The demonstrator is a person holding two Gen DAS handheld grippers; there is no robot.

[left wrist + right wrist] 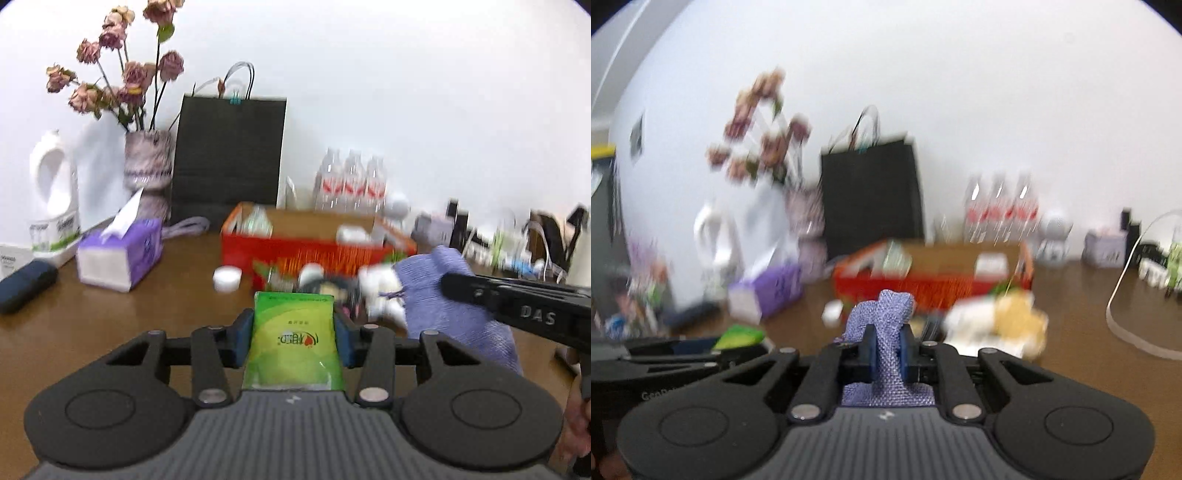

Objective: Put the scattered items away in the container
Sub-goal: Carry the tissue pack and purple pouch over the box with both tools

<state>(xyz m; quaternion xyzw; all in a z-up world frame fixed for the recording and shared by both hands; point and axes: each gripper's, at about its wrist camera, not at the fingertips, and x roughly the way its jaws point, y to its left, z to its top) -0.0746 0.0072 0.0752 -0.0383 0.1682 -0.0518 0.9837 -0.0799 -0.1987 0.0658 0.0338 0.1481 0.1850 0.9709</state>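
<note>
**Both grippers loaded above the table, red box ahead**

The brown wooden table [155, 317] runs across both views, with a white wall behind it. At its back stands a black paper bag [229, 155], beside a vase of dried pink roses [147, 162] and a white detergent jug [55, 195]. In front of the bag sits the open red cardboard box [314, 254], the container, already holding a few blurred packets. Left of it lies a purple tissue box [122, 254]. Scattered items remain just before the red box: a small white cap [227, 278] and a blurred heap of white and yellow things [1001, 321].

The right gripper [886, 349] has its blue pads pinched tight on a lavender mesh pouch [882, 321], which bulges above and below the jaws. The left gripper [293, 332] is clamped on a green tissue packet [293, 347], held lengthwise between its pads, clear of the table and short of the box
</note>
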